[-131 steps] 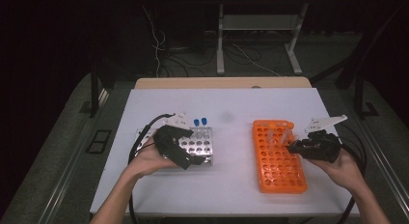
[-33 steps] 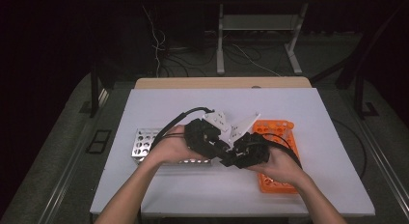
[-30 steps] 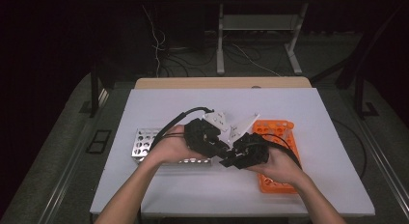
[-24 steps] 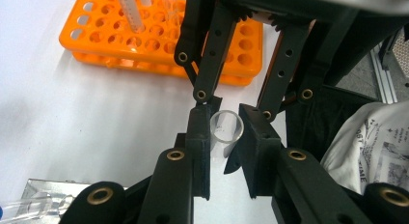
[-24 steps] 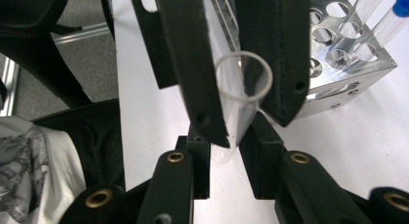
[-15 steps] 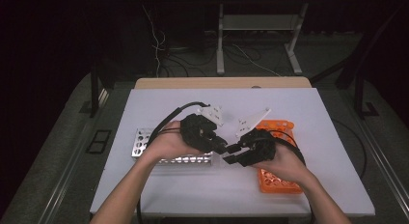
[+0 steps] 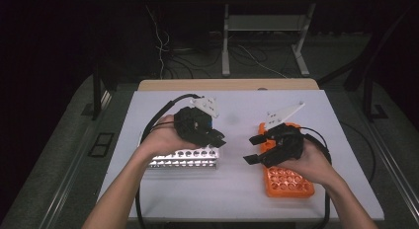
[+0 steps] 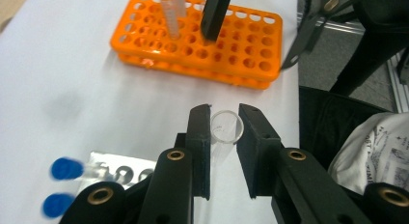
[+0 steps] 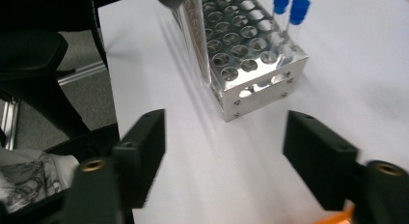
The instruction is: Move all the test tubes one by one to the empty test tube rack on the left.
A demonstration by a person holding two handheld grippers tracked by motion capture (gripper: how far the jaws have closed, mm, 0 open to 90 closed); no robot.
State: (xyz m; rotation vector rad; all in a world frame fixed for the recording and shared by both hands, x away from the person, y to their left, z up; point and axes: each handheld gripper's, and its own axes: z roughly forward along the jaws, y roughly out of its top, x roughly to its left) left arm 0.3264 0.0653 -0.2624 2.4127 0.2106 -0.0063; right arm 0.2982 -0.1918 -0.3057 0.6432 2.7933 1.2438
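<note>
Left claw [image 8: 224, 137]: you have it clamped on a clear tube [image 8: 225, 127]; the tube's lower end is hidden behind the jaws.
Right claw [image 9: 224, 161]: jaws apart, just been opening, nothing between them.
Tube's place: above the bench [image 7: 237, 189], orange rack [image 8: 202, 45] at 12 o'clock.
Metal rack [image 9: 251, 64]: blue caps blurred.

Clear glossy tube [image 8: 225, 127], shiny metal rack [image 9: 251, 60]

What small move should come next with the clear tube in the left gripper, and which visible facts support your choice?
Probably carry the clear tube, clamped in the left gripper, across to the orange rack and lower it into an empty hole. The right gripper has just been opening with nothing between its jaws, and the rack has many free holes.
</note>
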